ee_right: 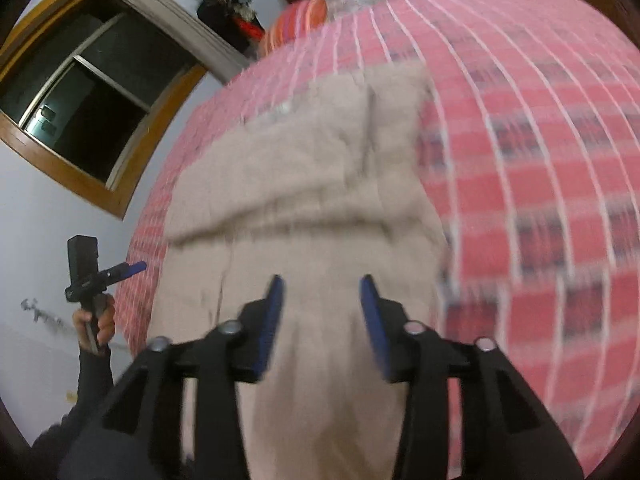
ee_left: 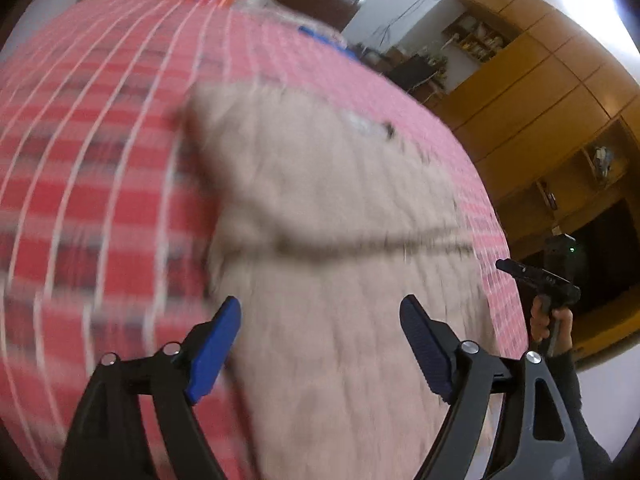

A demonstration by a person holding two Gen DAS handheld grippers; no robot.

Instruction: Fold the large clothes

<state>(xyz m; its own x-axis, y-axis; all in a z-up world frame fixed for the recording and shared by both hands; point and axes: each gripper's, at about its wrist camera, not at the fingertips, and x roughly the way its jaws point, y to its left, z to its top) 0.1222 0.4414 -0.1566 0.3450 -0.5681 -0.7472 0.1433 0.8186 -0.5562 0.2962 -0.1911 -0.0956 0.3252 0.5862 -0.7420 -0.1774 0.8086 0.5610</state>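
A large beige garment point(ee_left: 332, 216) lies on a bed with a red checked cover point(ee_left: 88, 168), partly folded, one layer lying across it. My left gripper point(ee_left: 320, 312) hovers open above its near part, blue pads wide apart and empty. In the right wrist view the same beige garment point(ee_right: 304, 184) lies below my right gripper point(ee_right: 322, 284), which is open with nothing between its fingers. Each view shows the other gripper held in a hand off the bed's side: the right gripper point(ee_left: 505, 265) and the left gripper point(ee_right: 136, 267). Both views are blurred by motion.
Wooden cupboards and shelves point(ee_left: 540, 92) stand beyond the bed. A dark window with a wooden frame point(ee_right: 84, 92) is in the wall on the other side. A striped orange pillow point(ee_right: 298, 18) and a blue item point(ee_left: 324, 40) lie at the bed's head.
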